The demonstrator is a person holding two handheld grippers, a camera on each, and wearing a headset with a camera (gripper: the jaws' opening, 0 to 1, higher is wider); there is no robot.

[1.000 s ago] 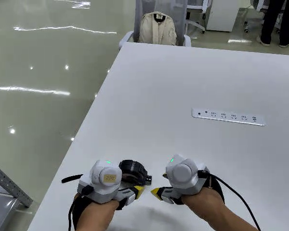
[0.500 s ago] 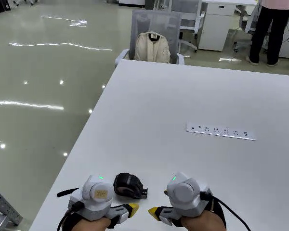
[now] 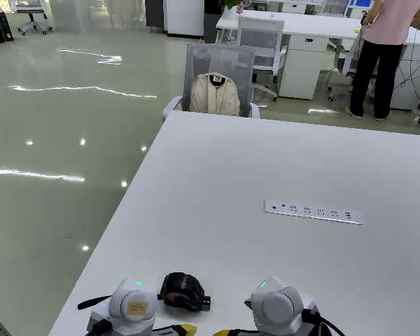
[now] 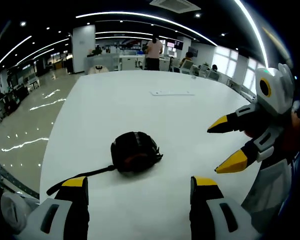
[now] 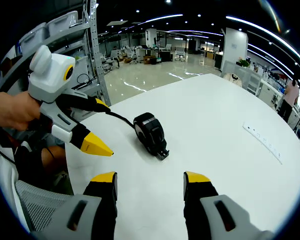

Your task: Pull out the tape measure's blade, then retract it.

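A black tape measure [image 3: 184,291] lies on the white table [image 3: 266,161] near its front edge, blade fully in, with a black wrist strap [image 4: 77,178] trailing off it. The left gripper [image 4: 140,182] is open, its yellow-tipped jaws standing wide apart just short of the tape measure [image 4: 134,151]. My right gripper [image 5: 150,177] is open too and points at the tape measure [image 5: 151,134] from the other side, a short way off. In the head view the two grippers flank the tape measure, left [image 3: 175,329] and right [image 3: 227,333]. Nothing is held.
A white power strip [image 3: 313,211] lies further back on the table's right half. A grey chair draped with a beige garment [image 3: 215,94] stands at the far edge. A person [image 3: 381,56] stands by desks beyond. The table's left edge drops to the shiny floor.
The head camera has tilted up, so the grippers and tape measure sit lower in the picture. The grippers and tape measure keep about the same places relative to each other.
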